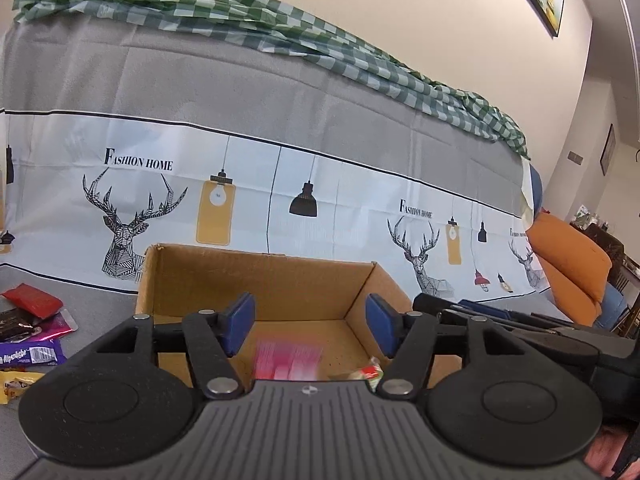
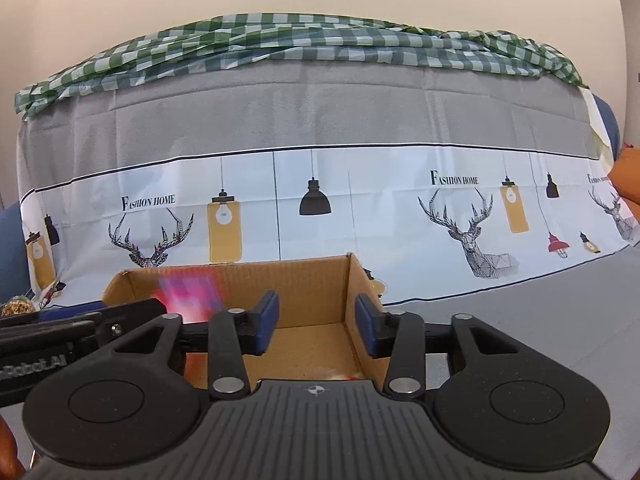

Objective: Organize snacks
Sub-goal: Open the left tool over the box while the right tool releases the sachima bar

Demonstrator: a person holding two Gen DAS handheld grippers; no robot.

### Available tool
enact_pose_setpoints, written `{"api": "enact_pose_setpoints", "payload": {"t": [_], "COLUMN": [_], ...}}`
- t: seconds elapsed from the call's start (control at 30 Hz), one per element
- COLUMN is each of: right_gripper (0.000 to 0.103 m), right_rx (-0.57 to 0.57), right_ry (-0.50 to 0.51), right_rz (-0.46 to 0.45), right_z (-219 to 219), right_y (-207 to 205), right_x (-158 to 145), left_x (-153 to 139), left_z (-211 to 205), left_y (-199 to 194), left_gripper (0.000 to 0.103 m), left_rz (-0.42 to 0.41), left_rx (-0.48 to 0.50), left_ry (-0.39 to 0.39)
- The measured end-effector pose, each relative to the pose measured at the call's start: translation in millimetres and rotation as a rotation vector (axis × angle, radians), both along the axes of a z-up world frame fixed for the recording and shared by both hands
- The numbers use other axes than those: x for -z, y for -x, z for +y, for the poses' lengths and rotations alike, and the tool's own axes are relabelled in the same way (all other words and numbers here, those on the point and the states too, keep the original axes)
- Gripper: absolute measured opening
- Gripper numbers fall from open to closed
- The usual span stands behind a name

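Note:
An open cardboard box (image 1: 260,276) stands on the grey cloth in front of both grippers. My left gripper (image 1: 310,326) is open over the box, and a blurred pink snack packet (image 1: 286,362) is in the air below its jaws, inside the box. A small red, white and green packet (image 1: 370,372) lies on the box floor. My right gripper (image 2: 316,322) is open and empty over the same box (image 2: 312,284), near its right wall. The pink packet shows as a blur (image 2: 186,294) at the left of the right wrist view.
Several loose snack packets lie on the cloth left of the box: a red one (image 1: 34,300), a dark one (image 1: 14,324), a purple one (image 1: 30,354). A sofa back draped with a deer-print cloth (image 1: 280,184) and green checked cloth (image 1: 280,28) rises behind. An orange cushion (image 1: 568,264) is at right.

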State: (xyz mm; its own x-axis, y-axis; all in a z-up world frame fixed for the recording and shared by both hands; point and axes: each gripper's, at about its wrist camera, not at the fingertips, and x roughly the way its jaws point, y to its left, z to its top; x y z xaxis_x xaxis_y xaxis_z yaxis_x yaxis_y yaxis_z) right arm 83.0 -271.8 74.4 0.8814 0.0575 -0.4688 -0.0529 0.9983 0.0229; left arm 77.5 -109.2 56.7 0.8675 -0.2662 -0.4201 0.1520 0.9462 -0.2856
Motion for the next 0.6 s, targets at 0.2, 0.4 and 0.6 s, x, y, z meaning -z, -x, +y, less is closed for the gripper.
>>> {"api": "enact_pose_setpoints", "payload": {"t": [0.2, 0.4, 0.6], "right_gripper": [0.049, 0.049, 0.049], "right_rx": [0.010, -0.003, -0.040], "right_ry": [0.011, 0.010, -0.020], "right_rz": [0.012, -0.001, -0.020], "right_z": [2, 9, 25], "right_y": [-3, -2, 3], "right_x": [1, -2, -8], "left_x": [-1, -3, -5], "left_z": [5, 16, 41], "left_y": [0, 1, 5], "left_gripper": [0.067, 0.066, 0.059], "left_rz": [0.002, 0.006, 0.015], "left_rx": [-0.017, -0.050, -0.104], "left_ry": [0.005, 0.010, 0.039]}}
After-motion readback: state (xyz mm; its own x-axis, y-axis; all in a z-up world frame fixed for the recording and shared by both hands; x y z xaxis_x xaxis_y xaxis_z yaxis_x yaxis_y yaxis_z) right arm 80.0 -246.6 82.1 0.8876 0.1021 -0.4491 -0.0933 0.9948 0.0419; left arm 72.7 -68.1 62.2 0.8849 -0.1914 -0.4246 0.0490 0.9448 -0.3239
